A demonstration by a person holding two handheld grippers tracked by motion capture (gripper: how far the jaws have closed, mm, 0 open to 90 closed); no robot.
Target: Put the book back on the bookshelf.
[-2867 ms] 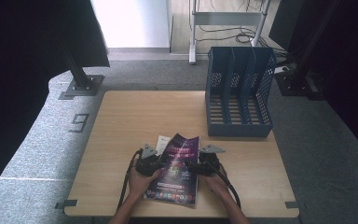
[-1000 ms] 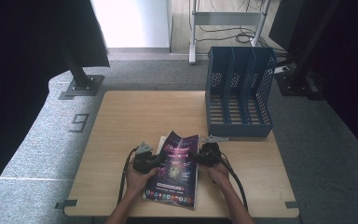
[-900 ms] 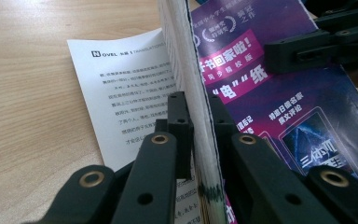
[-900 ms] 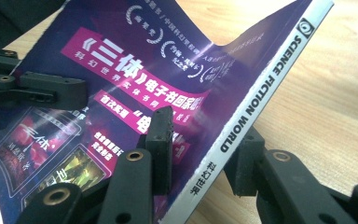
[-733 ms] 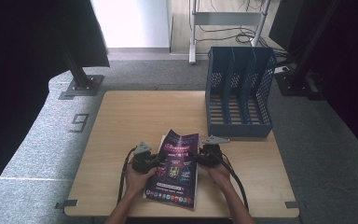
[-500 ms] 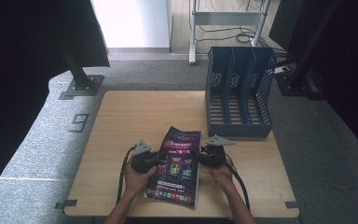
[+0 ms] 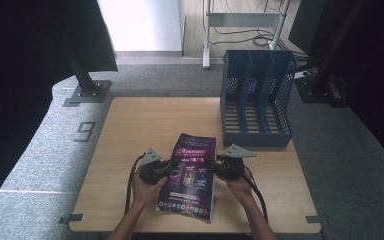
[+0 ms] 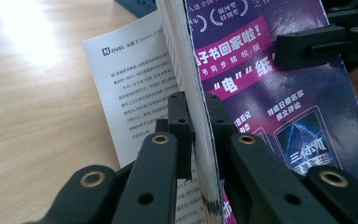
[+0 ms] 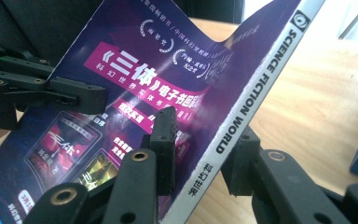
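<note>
Purple magazine (image 7: 190, 175) clamped at both edges (left gripper (image 7: 166, 168), right gripper (image 7: 214, 166)).

The high view looks forward and down on the whole tabletop (image 7: 145, 125) from above the person's side, while each claw view sits close behind its own jaws, facing the other across the magazine (image 7: 190, 175), which all three views share.
</note>
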